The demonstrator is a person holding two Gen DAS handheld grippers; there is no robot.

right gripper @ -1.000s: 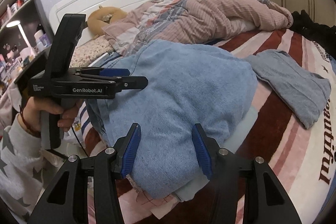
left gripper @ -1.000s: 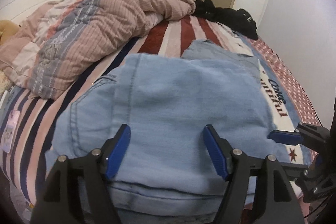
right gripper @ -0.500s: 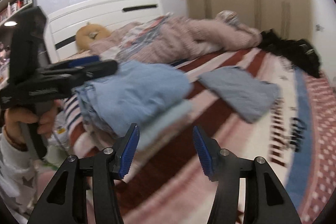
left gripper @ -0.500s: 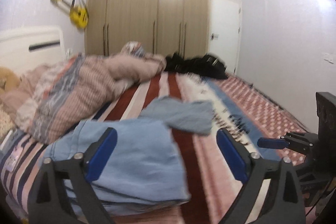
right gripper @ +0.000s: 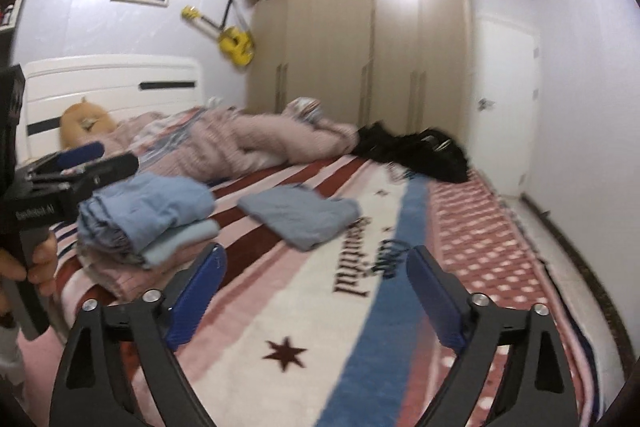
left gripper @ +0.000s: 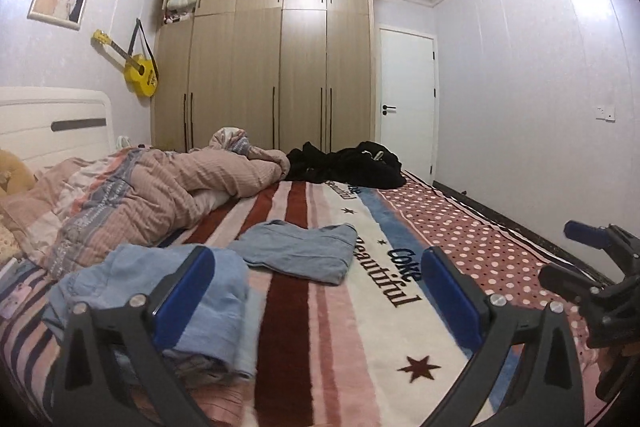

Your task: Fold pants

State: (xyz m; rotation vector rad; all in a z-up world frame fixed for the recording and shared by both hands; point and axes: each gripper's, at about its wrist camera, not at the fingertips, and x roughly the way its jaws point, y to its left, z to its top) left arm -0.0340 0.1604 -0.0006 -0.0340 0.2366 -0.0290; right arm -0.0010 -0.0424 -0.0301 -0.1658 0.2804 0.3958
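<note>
Folded light-blue denim pants (left gripper: 168,291) lie on top of a small stack of folded clothes at the near left of the bed; they also show in the right wrist view (right gripper: 160,207). A second grey-blue garment (left gripper: 300,251) lies flat in the middle of the bed and shows in the right wrist view (right gripper: 300,215). My left gripper (left gripper: 316,295) is open and empty, raised back from the pants. My right gripper (right gripper: 316,303) is open and empty above the blanket. The right gripper also shows at the right edge of the left wrist view (left gripper: 580,251), and the left gripper at the left of the right wrist view (right gripper: 100,157).
The bed has a striped and dotted blanket (left gripper: 400,307). A rumpled pink quilt (left gripper: 160,195) lies at the back left, a black clothes pile (left gripper: 348,167) at the back. A wardrobe (left gripper: 280,67), door (left gripper: 406,99) and headboard (right gripper: 112,87) surround the bed.
Both grippers have pulled back and up from the folded denim pants, which stay on the stack. The views now tilt up toward the room.
</note>
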